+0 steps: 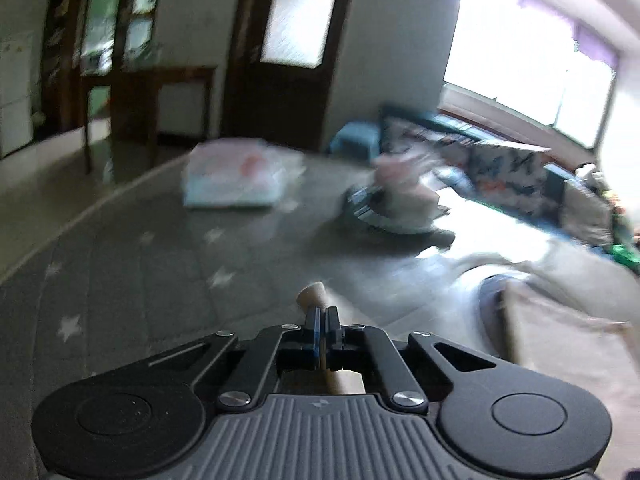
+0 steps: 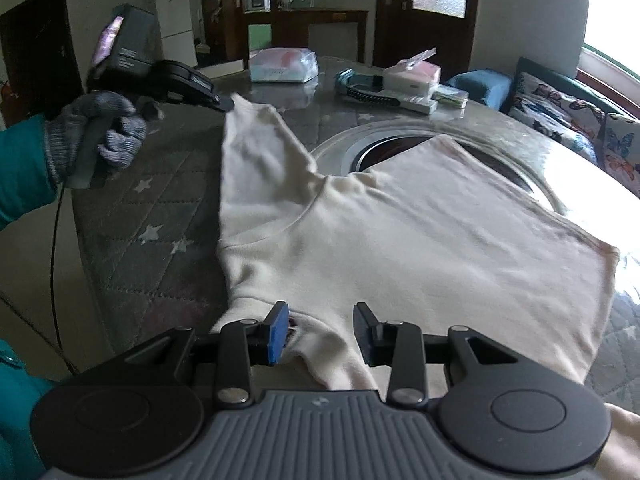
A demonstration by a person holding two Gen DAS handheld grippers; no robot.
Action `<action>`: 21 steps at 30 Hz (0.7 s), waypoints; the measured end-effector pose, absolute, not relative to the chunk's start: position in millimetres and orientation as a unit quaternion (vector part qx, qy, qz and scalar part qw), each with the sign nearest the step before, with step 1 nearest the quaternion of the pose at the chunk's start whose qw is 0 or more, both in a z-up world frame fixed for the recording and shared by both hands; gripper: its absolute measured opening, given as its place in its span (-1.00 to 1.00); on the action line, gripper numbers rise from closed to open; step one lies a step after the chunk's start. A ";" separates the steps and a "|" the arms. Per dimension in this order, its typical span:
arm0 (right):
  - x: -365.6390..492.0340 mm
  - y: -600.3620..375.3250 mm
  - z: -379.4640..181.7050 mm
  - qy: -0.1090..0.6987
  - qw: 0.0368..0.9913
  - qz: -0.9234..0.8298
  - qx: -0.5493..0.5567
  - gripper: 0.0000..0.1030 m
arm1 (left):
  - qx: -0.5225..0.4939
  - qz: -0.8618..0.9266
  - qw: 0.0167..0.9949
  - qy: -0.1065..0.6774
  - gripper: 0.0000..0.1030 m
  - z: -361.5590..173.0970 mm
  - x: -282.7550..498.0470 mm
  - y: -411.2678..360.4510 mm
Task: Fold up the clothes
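One sleeve [image 2: 256,148] of cream top [image 2: 400,232] pinched in left gripper [image 2: 224,105]; right gripper [image 2: 320,334] gapes over hem. Carry sleeve inward, taut, crease straight.

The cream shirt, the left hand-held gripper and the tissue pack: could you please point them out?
cream shirt [image 2: 420,232], right wrist view, mid-body.
left hand-held gripper [image 2: 224,105], right wrist view, fingertips at the sleeve end.
tissue pack [image 2: 282,65], right wrist view, top face.
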State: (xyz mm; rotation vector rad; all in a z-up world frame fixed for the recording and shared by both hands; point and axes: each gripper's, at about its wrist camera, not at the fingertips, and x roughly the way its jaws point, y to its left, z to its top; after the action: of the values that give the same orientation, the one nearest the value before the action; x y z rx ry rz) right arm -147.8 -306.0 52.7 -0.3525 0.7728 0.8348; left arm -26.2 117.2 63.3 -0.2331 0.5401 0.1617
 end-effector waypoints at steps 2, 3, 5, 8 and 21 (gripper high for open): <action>-145.7 -312.4 54.7 0.362 0.834 0.384 -0.158 -0.31 | -0.107 0.046 0.962 0.248 -0.96 81.4 -32.7 98.2; -144.6 -315.6 55.2 0.362 0.837 0.380 -0.153 -0.31 | -0.103 0.028 0.965 0.240 -0.96 89.9 -35.8 88.1; -143.0 -322.2 56.0 0.361 0.843 0.371 -0.146 -0.31 | -0.092 -0.013 0.970 0.225 -0.96 105.2 -42.0 64.9; -141.8 -332.6 57.9 0.358 0.851 0.359 -0.139 -0.31 | -0.071 -0.078 0.972 0.209 -0.96 120.8 -51.5 26.9; -138.5 -375.8 52.8 0.373 0.870 0.306 -0.101 -0.31 | -0.008 -0.276 0.926 0.257 -0.90 95.9 -66.1 -96.5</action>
State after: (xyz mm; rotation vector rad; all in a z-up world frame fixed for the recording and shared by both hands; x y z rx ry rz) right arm -138.5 -375.8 52.8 -0.2114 0.7796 0.6400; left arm -66.1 -96.5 95.9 -0.0165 0.5270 -0.5657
